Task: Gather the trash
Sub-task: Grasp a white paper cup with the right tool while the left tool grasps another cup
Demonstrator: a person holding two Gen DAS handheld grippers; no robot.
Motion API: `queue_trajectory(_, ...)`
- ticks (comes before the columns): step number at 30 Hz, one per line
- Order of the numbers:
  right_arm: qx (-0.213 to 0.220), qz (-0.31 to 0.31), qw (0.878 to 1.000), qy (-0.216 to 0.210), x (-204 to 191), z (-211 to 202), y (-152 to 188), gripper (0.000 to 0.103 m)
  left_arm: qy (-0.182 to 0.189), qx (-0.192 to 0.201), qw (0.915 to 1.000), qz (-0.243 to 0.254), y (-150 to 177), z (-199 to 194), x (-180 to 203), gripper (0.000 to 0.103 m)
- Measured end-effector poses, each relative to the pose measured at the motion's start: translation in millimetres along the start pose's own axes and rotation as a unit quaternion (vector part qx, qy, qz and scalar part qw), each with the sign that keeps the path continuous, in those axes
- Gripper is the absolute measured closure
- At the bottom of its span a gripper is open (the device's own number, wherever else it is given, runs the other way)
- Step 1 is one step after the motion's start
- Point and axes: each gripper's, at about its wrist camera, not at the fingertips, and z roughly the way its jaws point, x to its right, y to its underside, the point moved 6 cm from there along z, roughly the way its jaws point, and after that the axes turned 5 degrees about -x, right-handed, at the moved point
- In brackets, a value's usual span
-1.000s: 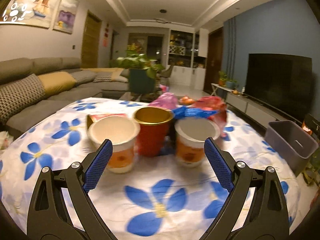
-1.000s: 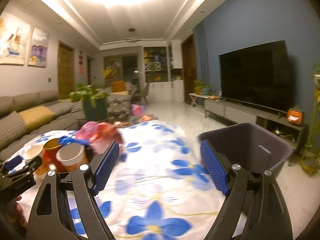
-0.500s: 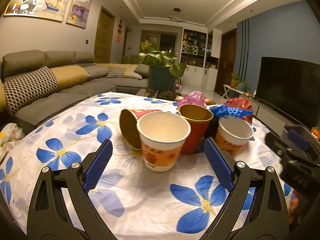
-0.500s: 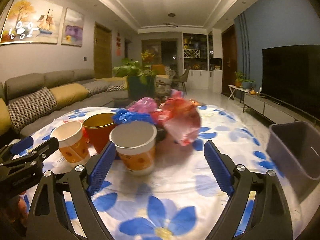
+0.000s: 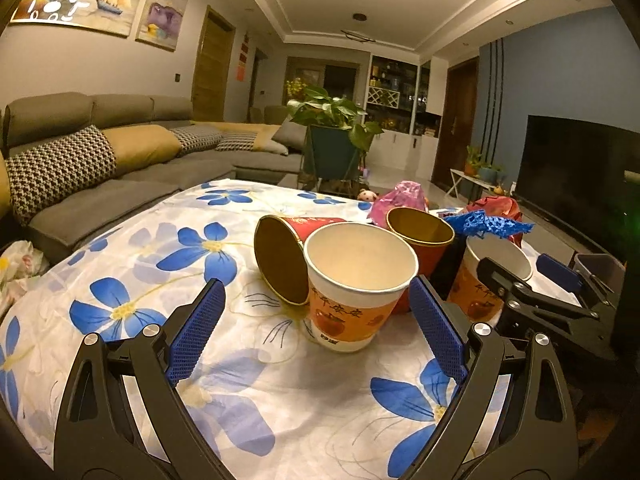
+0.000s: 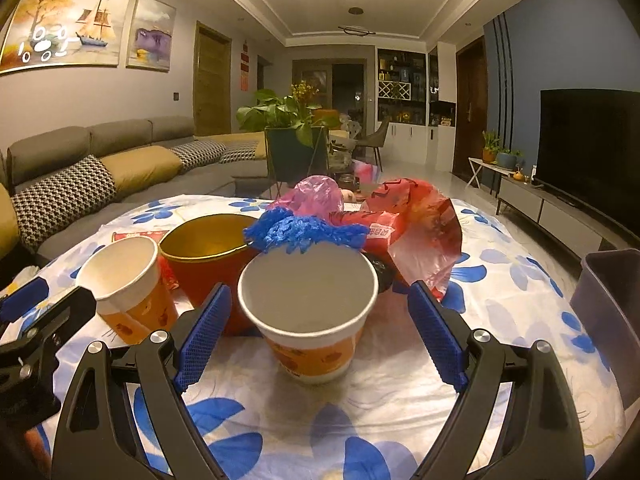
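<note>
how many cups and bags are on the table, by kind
White and orange paper cups: 2, one before the left gripper and one before the right gripper
Red cups with gold inside: 2, one upright, one on its side
Plastic bags: 2, one pink, one red
Blue mesh net: 1
Total: 7

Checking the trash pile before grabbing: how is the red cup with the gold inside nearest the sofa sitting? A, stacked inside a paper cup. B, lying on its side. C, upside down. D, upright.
B: the red cup lies tipped over, its gold mouth facing the camera.
</note>
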Motion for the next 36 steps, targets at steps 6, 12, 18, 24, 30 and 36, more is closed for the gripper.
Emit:
queue_trajectory(6,-0.013,0.0,1.0,0.001,-2,8,0,0.018,0.01,-0.007,0.9999,0.002,-1,6,4,0.012)
queue_trajectory(12,-0.02,0.0,1.0,-0.006,-2,11,-1,0.037,0.015,-0.013,0.9998,0.005,-3,13,8,0.012)
queue_trajectory(18,-0.004,0.002,1.0,-0.008,8,-3,0,0.042,0.019,-0.019,0.9996,0.013,-9,24,13,0.012)
queue_trajectory(24,0.001,0.011,1.0,-0.015,23,-27,11,0.043,0.027,-0.059,0.9979,0.005,-7,47,14,0.018)
queue_trajectory(30,0.006,0.025,1.0,-0.016,36,-47,16,0.043,0.038,-0.072,0.9967,0.005,-4,53,17,0.039)
queue_trajectory(36,0.01,0.023,1.0,-0.015,40,-61,18,0.043,0.048,-0.071,0.9964,0.0,-4,49,18,0.042)
